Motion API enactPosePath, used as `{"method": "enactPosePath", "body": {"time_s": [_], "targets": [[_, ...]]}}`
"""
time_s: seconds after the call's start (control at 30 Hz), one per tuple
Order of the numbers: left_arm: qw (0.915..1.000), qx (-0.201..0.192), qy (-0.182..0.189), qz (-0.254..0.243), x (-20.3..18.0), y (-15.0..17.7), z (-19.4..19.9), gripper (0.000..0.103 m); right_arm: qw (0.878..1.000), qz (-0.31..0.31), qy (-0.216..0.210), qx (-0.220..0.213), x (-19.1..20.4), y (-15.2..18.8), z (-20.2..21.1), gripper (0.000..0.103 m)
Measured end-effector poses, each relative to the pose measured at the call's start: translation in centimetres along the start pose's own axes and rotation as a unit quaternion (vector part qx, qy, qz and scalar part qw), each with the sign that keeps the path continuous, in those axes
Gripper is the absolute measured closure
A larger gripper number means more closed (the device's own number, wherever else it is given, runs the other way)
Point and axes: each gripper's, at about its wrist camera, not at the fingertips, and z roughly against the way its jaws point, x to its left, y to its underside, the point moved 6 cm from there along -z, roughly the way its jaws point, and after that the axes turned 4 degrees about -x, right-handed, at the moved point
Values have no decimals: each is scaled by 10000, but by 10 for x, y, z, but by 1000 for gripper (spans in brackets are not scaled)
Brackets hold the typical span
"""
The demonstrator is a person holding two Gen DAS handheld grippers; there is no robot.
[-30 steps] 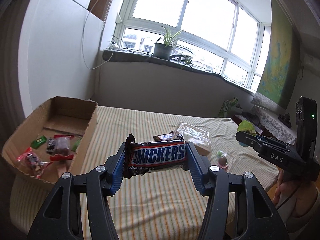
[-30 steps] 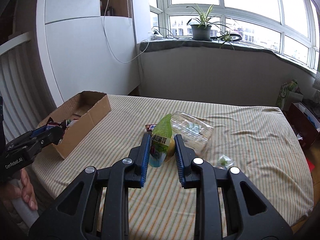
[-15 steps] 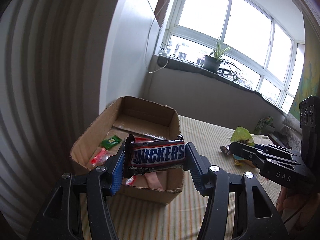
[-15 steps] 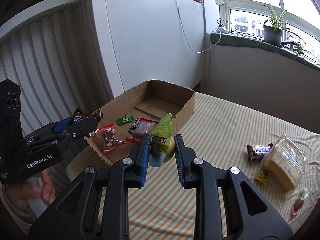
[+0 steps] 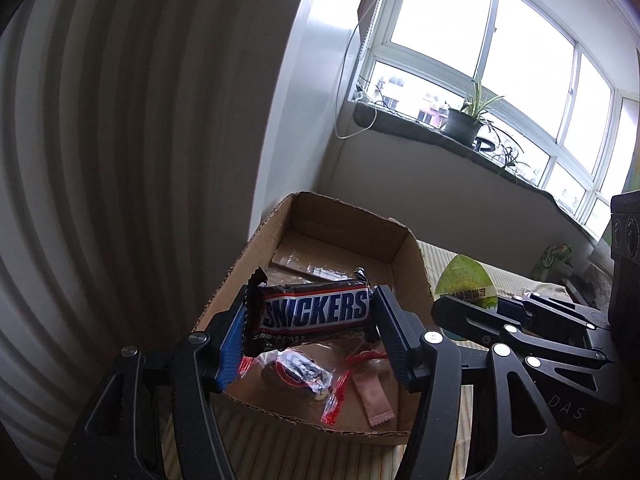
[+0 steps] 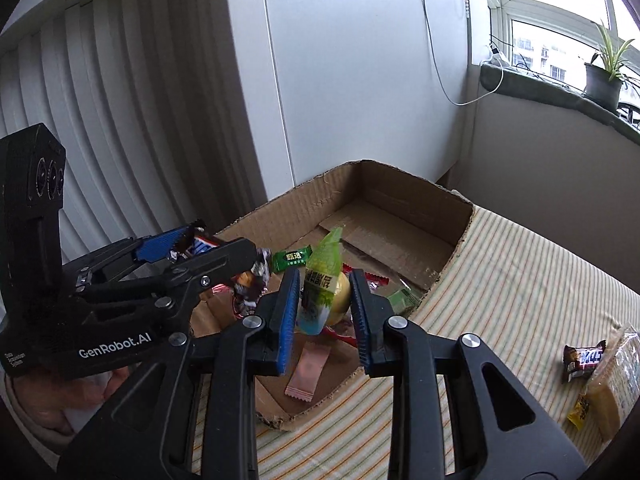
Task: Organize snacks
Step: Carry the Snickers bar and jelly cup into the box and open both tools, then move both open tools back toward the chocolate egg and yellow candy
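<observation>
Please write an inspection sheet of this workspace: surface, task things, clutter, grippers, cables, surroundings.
Surface: striped cloth, cardboard box at its edge.
Job's things: Snickers bar and green jelly pouch above the box; inside lie a pink sachet, a green candy and red-wrapped sweets.
Clutter: small chocolate bar and clear bread pack on the cloth.
Grippers: left gripper jaws opening, bar between them; right gripper jaws opening, pouch between them.
Cables: white cord hanging down the white panel to the sill.
Surroundings: potted plant on the window sill.
</observation>
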Motion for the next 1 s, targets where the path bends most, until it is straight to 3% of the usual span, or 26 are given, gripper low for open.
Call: {"method": "enactPosePath", "body": {"time_s": [0.03,0.1,0.13,0.33,0.6,1.0], "targets": [[10000,-13,-50,31,3,0,0,33,10000,-14,24,19,-3,2,-2,54],[9997,-33,-201,140,11,1,1,32,10000,-43,49,24,-6,6,-3,42],[9996,-13,-170,233,14,0,2,32,10000,-72,40,29,-7,8,-3,41],[9978,-139,-219,616,36,-4,17,32,9999,-72,52,69,-3,18,4,40],[9972,-167,-320,648,41,-2,33,32,10000,33,-69,-22,14,18,19,34],[9987,-238,-231,382,8,-12,44,32,9996,-138,45,-252,2,26,54,34]]}}
